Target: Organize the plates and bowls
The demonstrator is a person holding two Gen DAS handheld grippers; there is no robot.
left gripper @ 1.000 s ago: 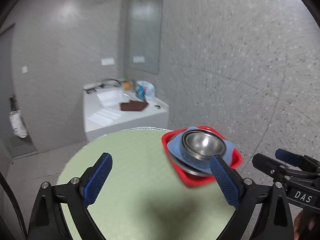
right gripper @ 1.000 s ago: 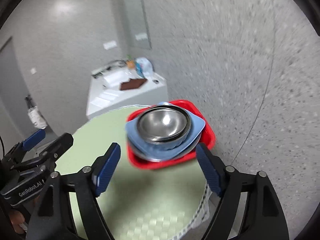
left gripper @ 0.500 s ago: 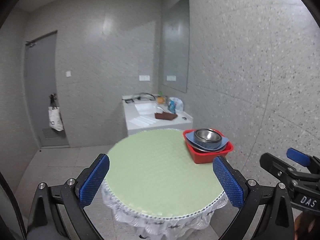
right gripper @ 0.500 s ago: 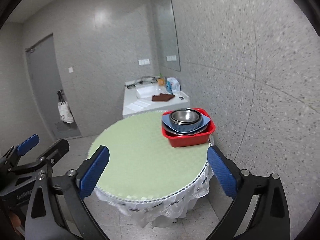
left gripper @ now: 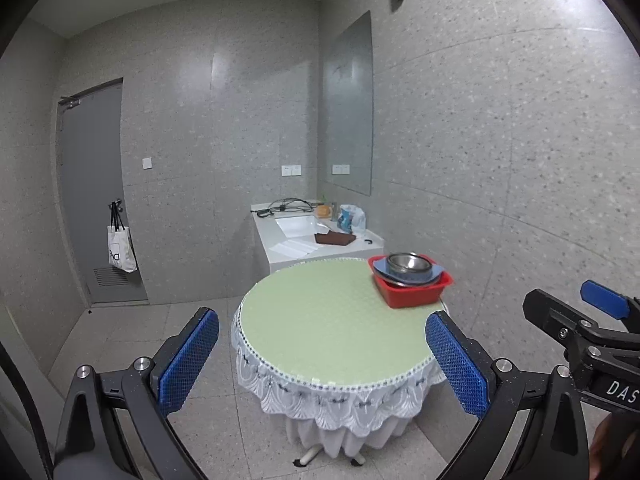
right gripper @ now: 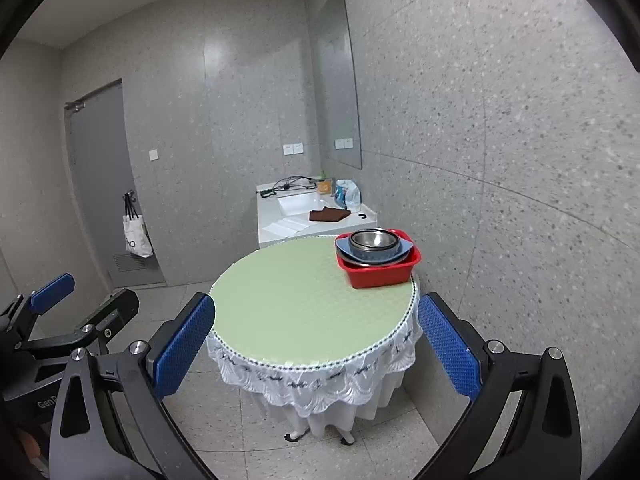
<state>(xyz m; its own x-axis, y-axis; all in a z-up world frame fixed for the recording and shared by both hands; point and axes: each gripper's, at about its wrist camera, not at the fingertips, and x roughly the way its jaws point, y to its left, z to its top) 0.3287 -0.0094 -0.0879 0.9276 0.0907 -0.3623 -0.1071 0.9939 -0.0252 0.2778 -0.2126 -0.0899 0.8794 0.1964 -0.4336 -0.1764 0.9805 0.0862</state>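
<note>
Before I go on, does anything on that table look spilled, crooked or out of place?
Nothing spilled or damaged. The dishes sit stacked in the red tub, metal bowl on top of the blue plate. One thing to note: the tub stands at the table's far right edge, near the wall.

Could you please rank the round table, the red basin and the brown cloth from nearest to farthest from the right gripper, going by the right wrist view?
1. Round table, directly ahead of the right gripper.
2. Red basin, at the table's far right edge.
3. Brown cloth, on the white counter behind.
</note>
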